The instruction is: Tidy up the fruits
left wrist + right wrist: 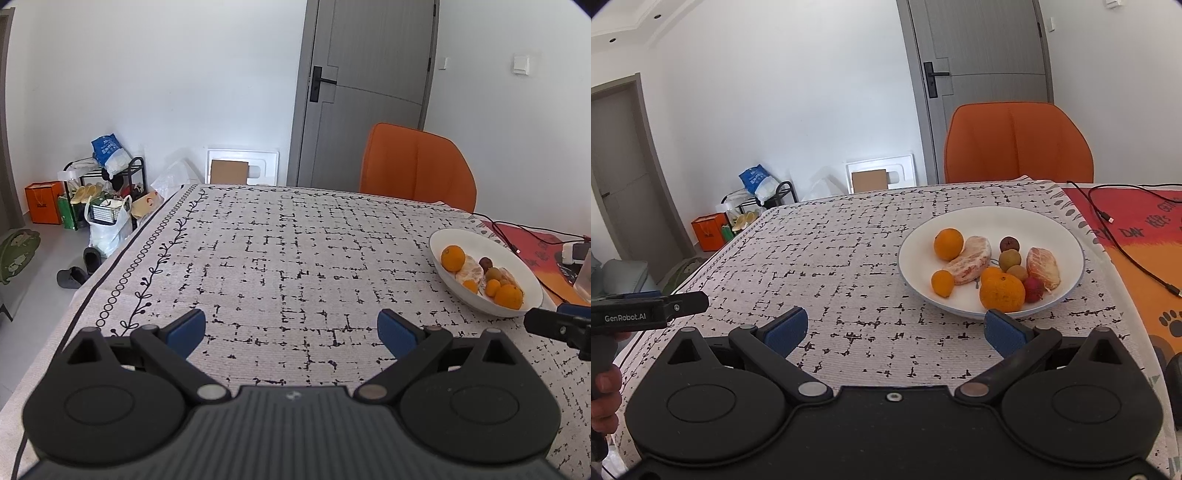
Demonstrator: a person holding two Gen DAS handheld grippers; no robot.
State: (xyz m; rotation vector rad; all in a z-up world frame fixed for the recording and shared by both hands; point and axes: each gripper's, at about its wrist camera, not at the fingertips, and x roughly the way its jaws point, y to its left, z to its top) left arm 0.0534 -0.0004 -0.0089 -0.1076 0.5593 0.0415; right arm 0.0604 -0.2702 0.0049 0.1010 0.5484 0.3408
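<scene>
Tablecloth (280,251) lies bare left of the white plate (916,251), out to its left edge. Plate holds oranges (948,243), peeled segments (971,260) and small brown fruits (1010,258). Left gripper (291,328) and right gripper (895,328) hover before the plate, fingers spread, holding nothing.

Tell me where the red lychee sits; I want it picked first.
In the right wrist view, the red lychee lies in the white plate, near side, between the big orange and a peeled segment.
</scene>
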